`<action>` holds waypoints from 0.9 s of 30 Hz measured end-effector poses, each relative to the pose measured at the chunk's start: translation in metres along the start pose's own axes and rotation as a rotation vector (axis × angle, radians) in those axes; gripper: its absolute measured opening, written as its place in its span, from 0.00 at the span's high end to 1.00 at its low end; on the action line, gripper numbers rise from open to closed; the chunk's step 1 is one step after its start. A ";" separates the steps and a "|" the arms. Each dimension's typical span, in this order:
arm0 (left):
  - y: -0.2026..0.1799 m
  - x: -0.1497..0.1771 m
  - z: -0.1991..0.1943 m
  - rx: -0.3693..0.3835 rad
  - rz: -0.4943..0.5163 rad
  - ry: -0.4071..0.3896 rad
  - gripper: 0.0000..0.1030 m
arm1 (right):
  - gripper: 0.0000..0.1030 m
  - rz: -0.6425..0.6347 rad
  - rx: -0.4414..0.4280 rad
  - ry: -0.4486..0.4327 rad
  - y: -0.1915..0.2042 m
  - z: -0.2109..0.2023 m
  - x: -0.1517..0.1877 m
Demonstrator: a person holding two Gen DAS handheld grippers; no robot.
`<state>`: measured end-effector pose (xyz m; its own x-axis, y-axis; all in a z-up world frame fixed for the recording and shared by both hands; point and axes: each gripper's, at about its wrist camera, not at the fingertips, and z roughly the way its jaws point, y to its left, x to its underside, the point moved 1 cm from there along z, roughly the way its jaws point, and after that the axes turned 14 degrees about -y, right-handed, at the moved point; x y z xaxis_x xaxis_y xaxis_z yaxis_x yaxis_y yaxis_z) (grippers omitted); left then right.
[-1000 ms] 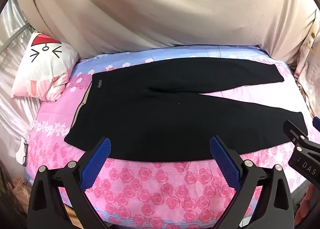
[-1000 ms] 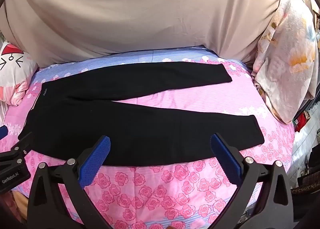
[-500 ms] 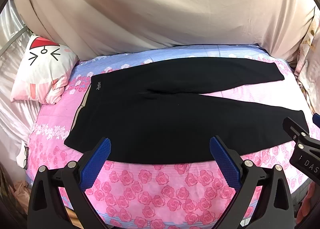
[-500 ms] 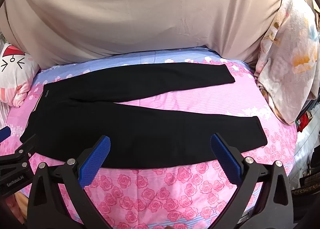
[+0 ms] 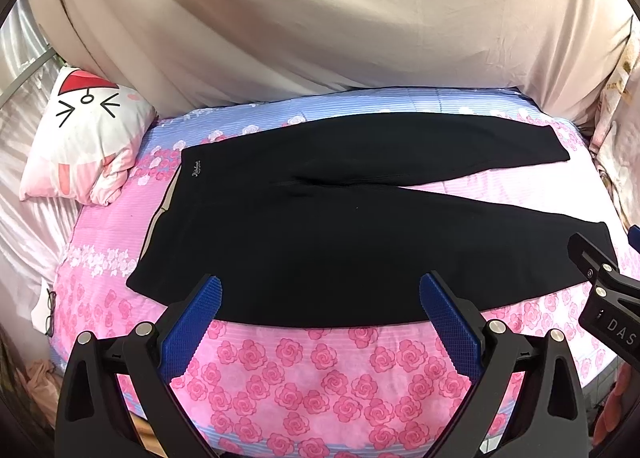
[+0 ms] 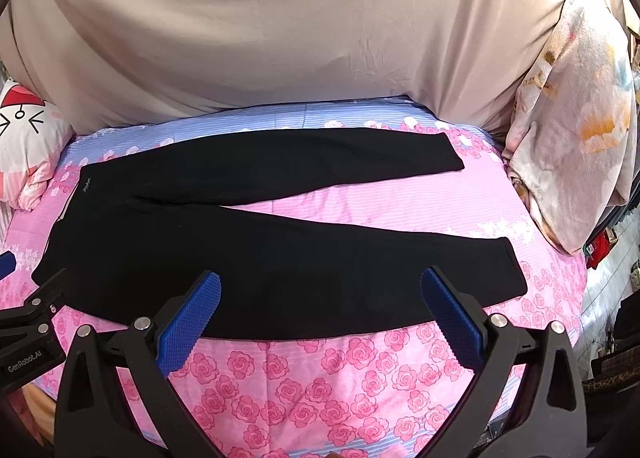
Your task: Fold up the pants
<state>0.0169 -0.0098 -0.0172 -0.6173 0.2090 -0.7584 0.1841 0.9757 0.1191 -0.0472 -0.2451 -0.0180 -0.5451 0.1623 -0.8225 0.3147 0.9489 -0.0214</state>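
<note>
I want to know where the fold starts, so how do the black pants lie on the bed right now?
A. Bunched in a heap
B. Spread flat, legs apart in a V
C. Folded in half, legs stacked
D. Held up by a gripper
B: the black pants lie flat on the floral bedsheet, their two legs splayed apart with pink sheet showing between them, and both open grippers hold nothing.

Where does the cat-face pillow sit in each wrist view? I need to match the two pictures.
Left wrist view: the cat-face pillow lies at mid-left, beside the waistband end of the black pants.
Right wrist view: the pillow is cut off at the far left edge.
Shared landmark: the small logo on the waistband.
</note>
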 end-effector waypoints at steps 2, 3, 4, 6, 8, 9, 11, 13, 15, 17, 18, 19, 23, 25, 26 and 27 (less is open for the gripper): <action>0.000 0.000 0.000 -0.003 -0.001 0.001 0.05 | 0.04 -0.001 0.001 -0.001 0.000 0.000 0.000; 0.000 0.000 0.000 -0.002 -0.001 0.000 0.05 | 0.04 0.000 0.000 0.000 0.000 0.000 0.000; 0.000 0.000 0.000 -0.004 0.000 0.000 0.05 | 0.04 0.000 0.000 -0.001 -0.001 0.000 0.000; 0.000 0.000 0.000 -0.002 0.002 -0.001 0.05 | 0.04 0.000 0.002 0.000 0.000 0.000 0.000; 0.000 0.001 0.000 -0.001 0.001 -0.003 0.05 | 0.04 -0.002 0.003 0.000 0.000 0.000 0.000; 0.000 0.001 0.000 -0.002 0.002 -0.002 0.05 | 0.04 -0.002 0.003 -0.001 0.000 0.000 0.000; 0.000 0.001 0.000 -0.001 0.001 -0.003 0.05 | 0.04 -0.001 0.003 -0.001 0.000 0.000 0.001; 0.001 0.001 0.000 -0.001 0.001 -0.003 0.05 | 0.04 -0.001 0.006 -0.001 0.000 -0.001 0.001; 0.002 0.000 0.000 0.000 0.002 -0.001 0.05 | 0.04 0.000 0.007 -0.002 0.000 -0.001 0.002; 0.002 0.000 0.000 0.004 0.001 -0.002 0.05 | 0.04 -0.002 0.006 0.000 0.000 -0.001 0.001; 0.003 0.000 0.000 0.003 0.001 -0.002 0.05 | 0.04 -0.001 0.007 -0.001 0.000 -0.001 0.001; 0.003 0.000 0.000 0.005 0.001 -0.002 0.05 | 0.04 -0.001 0.007 -0.001 -0.001 -0.001 0.001; 0.003 0.000 0.000 0.005 0.003 0.000 0.05 | 0.04 0.000 0.006 -0.001 -0.001 -0.001 0.001; 0.003 0.000 0.000 0.003 0.005 0.000 0.05 | 0.04 0.000 0.008 -0.002 -0.001 -0.001 0.001; 0.002 0.000 0.000 0.004 0.005 0.000 0.05 | 0.04 0.000 0.007 -0.002 -0.001 -0.001 0.001; 0.003 0.000 0.001 0.001 0.006 0.001 0.05 | 0.04 -0.001 0.006 -0.001 -0.001 -0.001 0.001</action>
<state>0.0179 -0.0072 -0.0173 -0.6171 0.2153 -0.7569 0.1886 0.9743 0.1233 -0.0486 -0.2454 -0.0186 -0.5447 0.1612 -0.8230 0.3189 0.9474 -0.0256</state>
